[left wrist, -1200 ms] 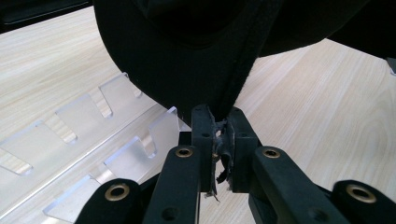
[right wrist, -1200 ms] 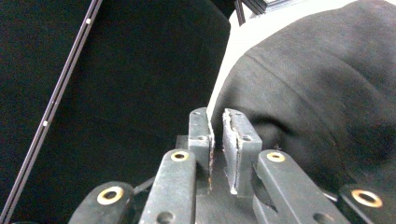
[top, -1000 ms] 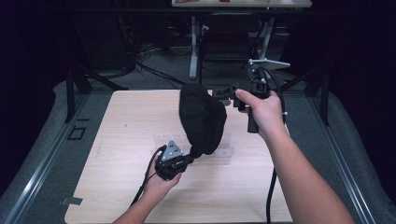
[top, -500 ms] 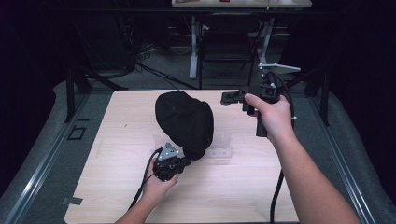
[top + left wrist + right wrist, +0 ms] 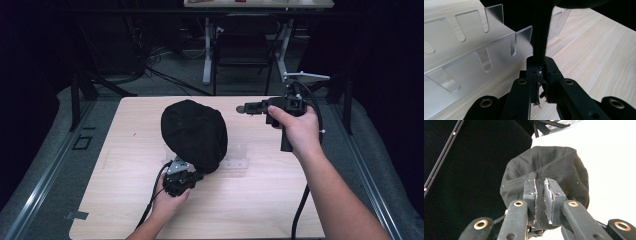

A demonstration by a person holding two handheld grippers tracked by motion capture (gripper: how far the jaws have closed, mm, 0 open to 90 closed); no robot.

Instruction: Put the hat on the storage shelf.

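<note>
The cap (image 5: 194, 134) is black and stands domed above the desk (image 5: 125, 150), its crown up and its lower edge pinched between the left gripper's (image 5: 184, 181) fingers. In the left gripper view a dark strip of the cap (image 5: 539, 37) rises straight up out of those fingers (image 5: 533, 75), which are closed tight on it with no gap to either side of the cloth. The cap sits just ahead of and above the fingertips, and its bulk spreads over the top of that view.

Just beside the left fingers, to their left in the left gripper view, lies a clear rack (image 5: 469, 60) with U-shaped slots cut in its walls; it rests on the desk under the cap. In the high view the rack (image 5: 235, 157) pokes out from beneath the cap's right side.

The right gripper (image 5: 250, 108) hangs in the air well apart from the cap, held in the right hand (image 5: 295, 127) over the far right part of the desk, fingers aimed toward the cap. In the right gripper view its fingers (image 5: 530, 195) stand narrow, nearly together with only a thin slit between them and nothing in it; the cap (image 5: 554, 167) lies beyond their tips, seams and crown facing them.
</note>
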